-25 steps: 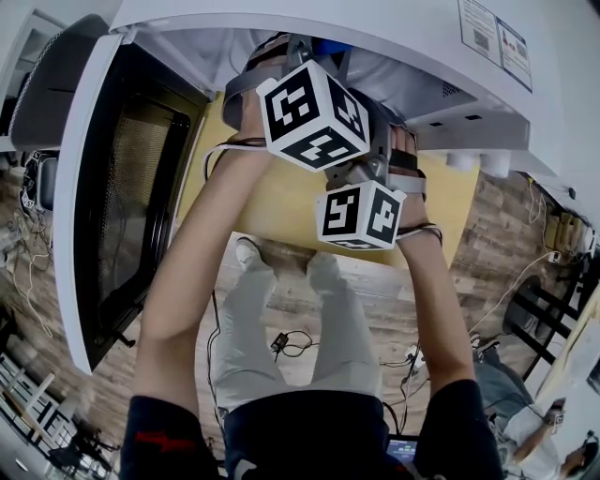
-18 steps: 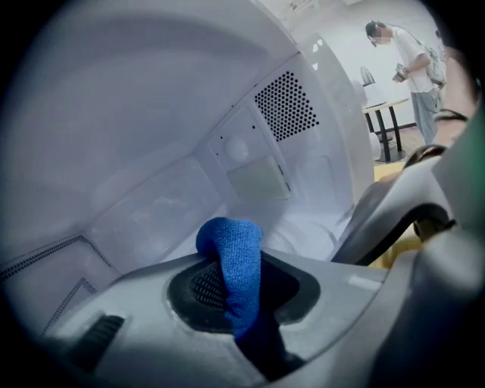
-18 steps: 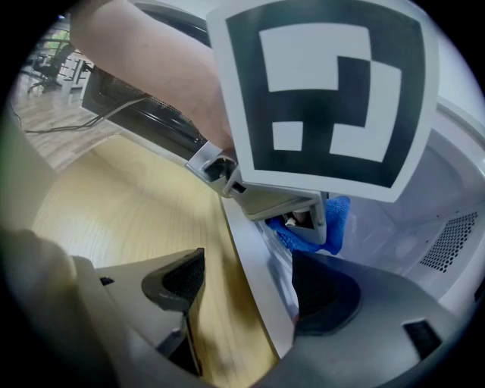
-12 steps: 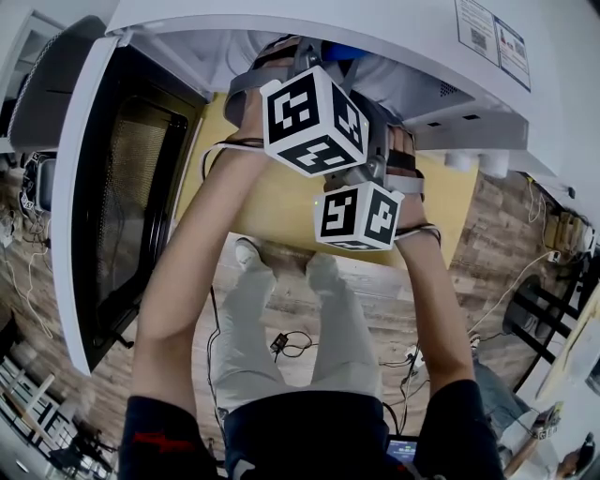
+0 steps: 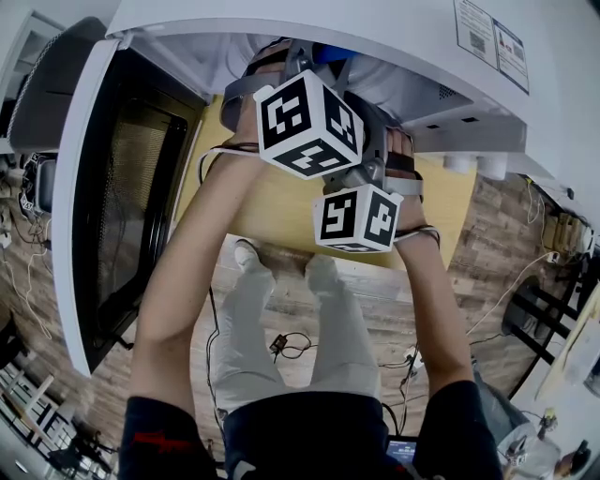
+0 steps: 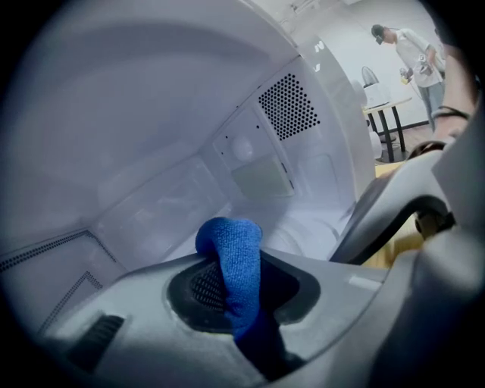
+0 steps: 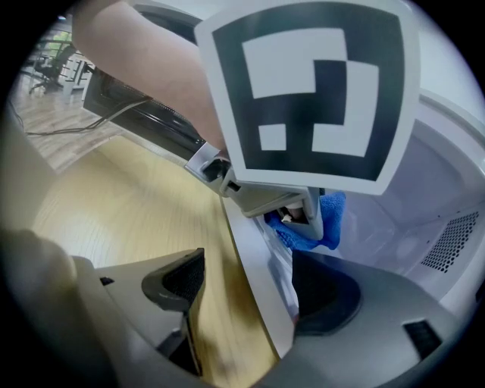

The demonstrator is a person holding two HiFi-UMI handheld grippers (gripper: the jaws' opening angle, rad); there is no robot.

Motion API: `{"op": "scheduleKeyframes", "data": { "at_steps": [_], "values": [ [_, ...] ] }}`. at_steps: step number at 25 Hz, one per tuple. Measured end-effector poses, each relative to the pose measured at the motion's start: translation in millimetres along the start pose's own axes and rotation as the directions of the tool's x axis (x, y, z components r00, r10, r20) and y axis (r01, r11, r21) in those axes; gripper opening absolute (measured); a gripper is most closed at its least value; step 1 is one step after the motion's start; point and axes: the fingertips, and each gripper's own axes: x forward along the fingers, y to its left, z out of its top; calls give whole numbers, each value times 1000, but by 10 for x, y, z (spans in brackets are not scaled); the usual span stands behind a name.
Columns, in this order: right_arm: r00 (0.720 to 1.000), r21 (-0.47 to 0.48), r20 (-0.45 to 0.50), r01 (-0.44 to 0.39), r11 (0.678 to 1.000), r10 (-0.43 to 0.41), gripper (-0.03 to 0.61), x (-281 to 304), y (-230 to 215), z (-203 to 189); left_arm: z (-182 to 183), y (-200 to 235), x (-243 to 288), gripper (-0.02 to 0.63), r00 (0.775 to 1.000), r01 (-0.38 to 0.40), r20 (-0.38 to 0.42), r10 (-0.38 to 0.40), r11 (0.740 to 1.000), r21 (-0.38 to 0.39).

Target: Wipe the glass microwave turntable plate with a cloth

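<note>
Inside the open white microwave [image 5: 281,23], the left gripper [image 6: 241,285] is clamped on a blue cloth [image 6: 227,235], whose fold stands upright past the jaw tips. Just beyond, the glass plate [image 6: 307,227] seems to lie flat. The right gripper [image 7: 254,288], jaws apart, straddles the oven's front edge over a yellow table [image 7: 114,204].

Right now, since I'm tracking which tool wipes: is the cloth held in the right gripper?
No, the blue cloth sits pinched in the left gripper, while the right gripper stands open.
</note>
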Motion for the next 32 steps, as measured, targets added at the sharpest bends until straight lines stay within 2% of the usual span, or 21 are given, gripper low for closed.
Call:
{"op": "scheduleKeyframes", "data": {
  "at_steps": [21, 32],
  "values": [
    [1000, 20, 19, 12, 1000, -12, 347, 0, -9, -4, -452, 449, -188, 60, 992, -122, -41, 119, 989, -81],
    [1000, 16, 12, 6, 1000, -6, 347, 4, -9, -11, -477, 473, -215, 60, 988, -150, -45, 147, 984, -98]
  ]
}}
